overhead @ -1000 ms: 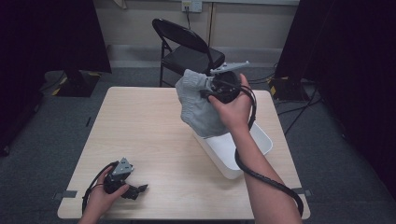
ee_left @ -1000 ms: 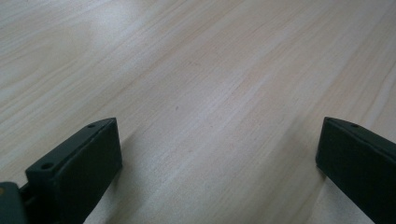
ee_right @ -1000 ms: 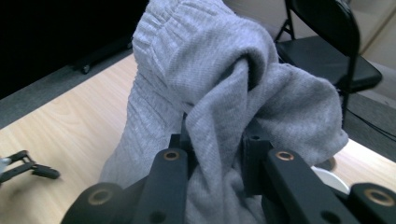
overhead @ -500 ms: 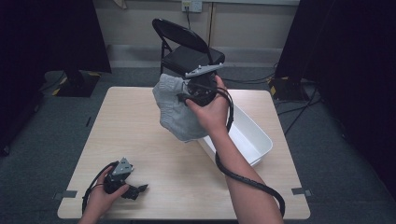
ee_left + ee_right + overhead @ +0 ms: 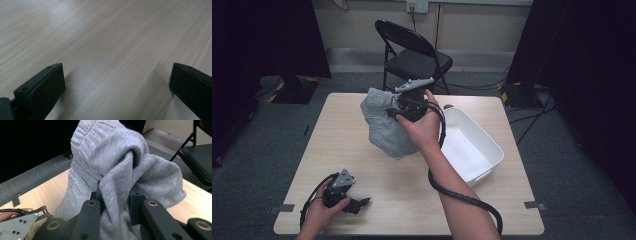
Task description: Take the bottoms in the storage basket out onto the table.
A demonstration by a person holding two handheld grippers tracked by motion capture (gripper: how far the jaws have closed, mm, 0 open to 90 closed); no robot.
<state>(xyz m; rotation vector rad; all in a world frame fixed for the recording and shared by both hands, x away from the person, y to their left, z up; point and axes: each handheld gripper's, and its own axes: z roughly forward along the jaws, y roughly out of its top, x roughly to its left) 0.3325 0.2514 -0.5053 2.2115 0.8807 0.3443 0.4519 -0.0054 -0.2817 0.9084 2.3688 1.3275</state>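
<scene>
R gripper jaws clamped on grey sweater held above table; L gripper jaws wide apart, nothing between

The table is taken as the landmark. A tub is set on its right half. A sweater is held above its middle, just left of the tub, by the right gripper. The left gripper is rested on its near left corner. A chair is placed behind its far edge.
</scene>
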